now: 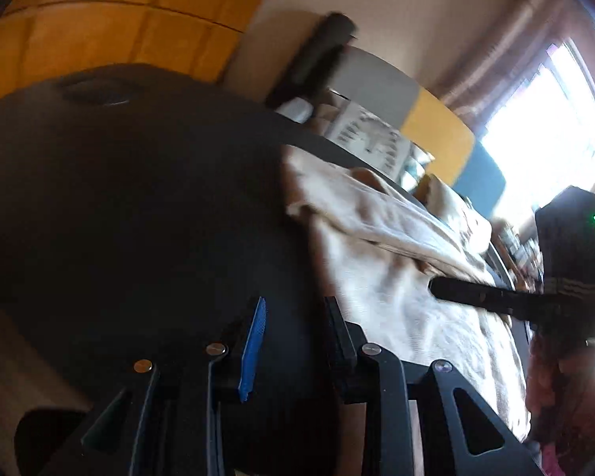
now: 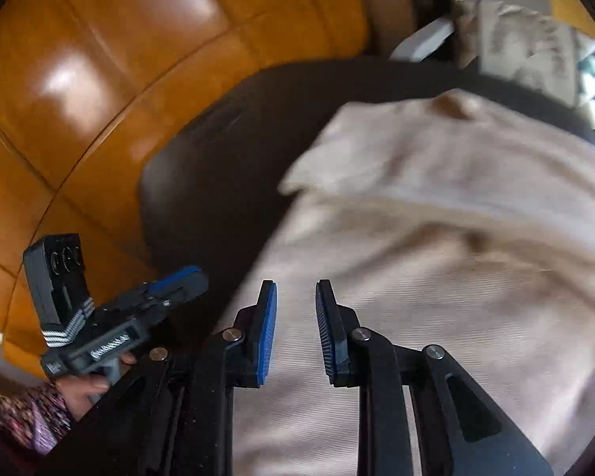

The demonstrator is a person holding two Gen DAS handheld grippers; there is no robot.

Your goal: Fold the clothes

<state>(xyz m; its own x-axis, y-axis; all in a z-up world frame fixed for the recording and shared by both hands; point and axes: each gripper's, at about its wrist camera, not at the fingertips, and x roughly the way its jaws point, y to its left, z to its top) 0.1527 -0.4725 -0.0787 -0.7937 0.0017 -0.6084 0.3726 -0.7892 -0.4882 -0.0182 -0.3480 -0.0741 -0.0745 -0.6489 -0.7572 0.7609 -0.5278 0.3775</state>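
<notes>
A beige garment (image 1: 396, 261) lies spread and partly folded on a dark round table (image 1: 139, 198); it fills the right wrist view (image 2: 436, 238) too. My left gripper (image 1: 293, 309) is open and empty over the dark table, just left of the garment's edge. My right gripper (image 2: 295, 297) is open and empty, hovering over the near part of the garment. The right gripper also shows in the left wrist view (image 1: 448, 291), reaching over the cloth. The left gripper shows in the right wrist view (image 2: 186, 281) beside the table (image 2: 210, 158).
An orange tiled floor (image 2: 99, 59) surrounds the table. Printed paper (image 1: 365, 139) and small items lie at the table's far edge, with a chair (image 1: 377, 75) behind. A bright window (image 1: 543, 119) is at the right.
</notes>
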